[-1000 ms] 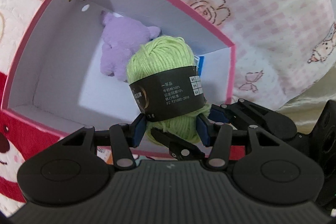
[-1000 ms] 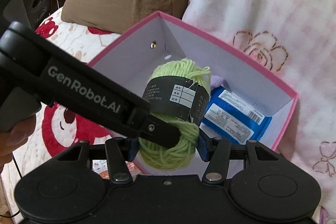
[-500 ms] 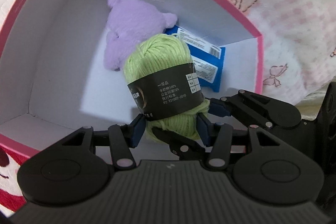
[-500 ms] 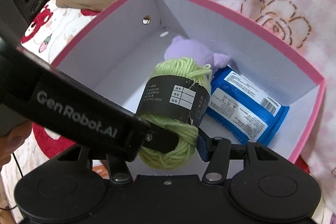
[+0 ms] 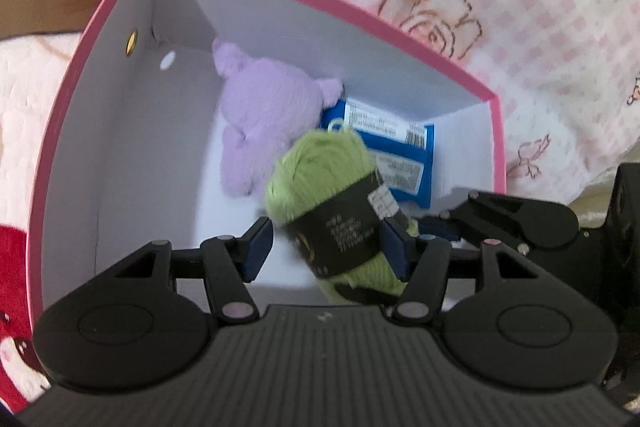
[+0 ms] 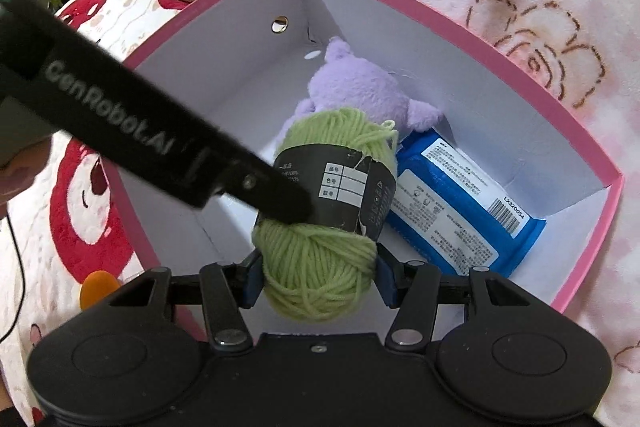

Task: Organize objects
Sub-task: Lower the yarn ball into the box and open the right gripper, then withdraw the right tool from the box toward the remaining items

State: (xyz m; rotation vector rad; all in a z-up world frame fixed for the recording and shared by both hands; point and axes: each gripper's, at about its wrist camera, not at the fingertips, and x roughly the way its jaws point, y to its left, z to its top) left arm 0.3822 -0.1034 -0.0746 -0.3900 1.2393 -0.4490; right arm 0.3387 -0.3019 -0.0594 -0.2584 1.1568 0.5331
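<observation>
Hanging over the pink box (image 6: 472,27), the green yarn ball (image 6: 320,267) sat clamped at its lower end in the right gripper (image 6: 318,281); the left gripper (image 5: 326,247) was opening, its left pad clear, the right one seemingly touching the black label; the skein's long axis ran up and away from the right jaws, tilted, its far end toward the purple plush toy (image 6: 360,87) and blue wipes pack (image 6: 452,203) inside; my worry was the one-ended hold; released here, the skein might tip, roll onto the wipes, or snag its loose strand on a pad.
</observation>
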